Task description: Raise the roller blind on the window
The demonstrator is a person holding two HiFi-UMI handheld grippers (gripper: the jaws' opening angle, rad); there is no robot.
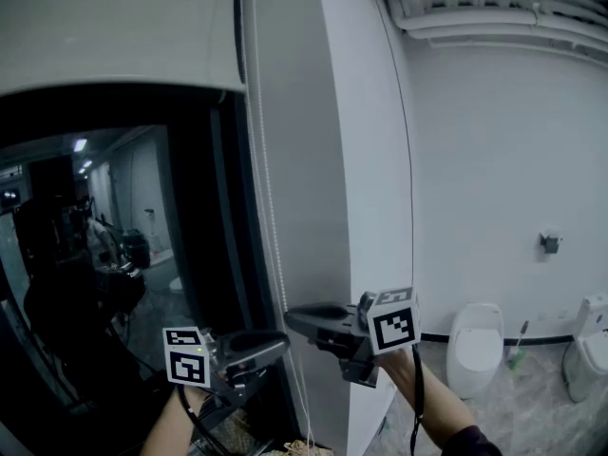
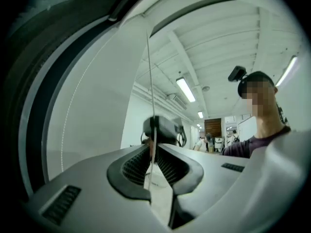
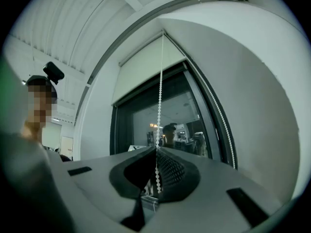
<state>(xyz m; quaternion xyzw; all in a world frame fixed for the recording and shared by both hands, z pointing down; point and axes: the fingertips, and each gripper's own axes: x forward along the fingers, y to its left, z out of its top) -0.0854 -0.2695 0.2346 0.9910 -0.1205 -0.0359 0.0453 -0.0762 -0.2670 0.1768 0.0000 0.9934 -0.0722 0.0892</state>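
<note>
Your left gripper (image 2: 153, 148) has its jaws closed on the chain (image 2: 149, 72). Your right gripper (image 3: 156, 152) is clamped on it too, just above the left one in the head view. Both point roughly level, so the chain runs straight up from each grip, which should keep a downward pull from slipping. The blind (image 1: 114, 27) sits high at the top of the window (image 1: 123, 236), left of the chain, with most of the dark glass already bare.
</note>
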